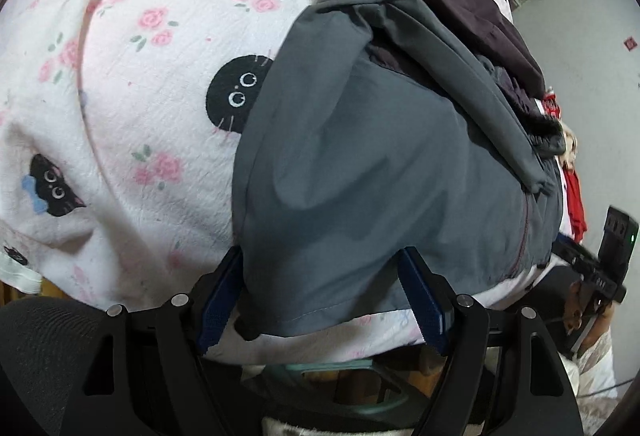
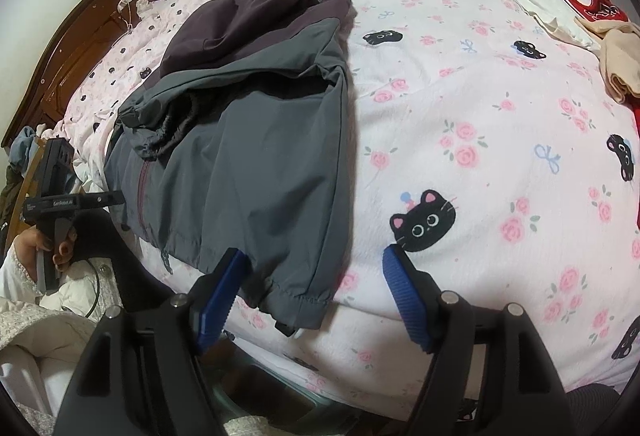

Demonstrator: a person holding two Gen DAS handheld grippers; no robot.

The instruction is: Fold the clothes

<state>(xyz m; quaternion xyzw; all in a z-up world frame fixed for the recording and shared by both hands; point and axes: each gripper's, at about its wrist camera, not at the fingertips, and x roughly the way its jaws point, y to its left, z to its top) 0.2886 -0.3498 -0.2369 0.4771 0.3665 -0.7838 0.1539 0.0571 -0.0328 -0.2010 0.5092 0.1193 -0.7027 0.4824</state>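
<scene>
**Grey jacket looks part-folded, more clothes waiting on the bed**

Grey and dark-purple jacket (image 2: 248, 140) is lying on the pink cat-and-roses bedspread (image 2: 480, 140), close to the near edge of the bed. From where I'm standing it's already a fairly narrow long bundle: the sides look turned in, a sleeve with an elastic cuff (image 2: 172, 140) is laid across the middle, and the purple hood end (image 2: 224, 28) sits bunched at the far end. So my guess is the lengthwise fold is in place and what's left is bringing one end over the other and tidying that hood. Could be wrong, it's lumpy.

The left gripper (image 1: 320, 284) is spread wide, its blue pads sitting either side of the jacket's near hem (image 1: 320, 316), with the cloth between them but not pinched. The right gripper (image 2: 312, 276) is just as wide open, straddling the corner where another cuff (image 2: 296, 300) hangs over the bed edge, also holding nothing.

Over on the far right side of the bed there's a loose heap: something red (image 2: 592, 6), something beige (image 2: 616, 56) and a white piece (image 2: 540, 8), none of it looking folded. So plenty left to do after this one.
</scene>
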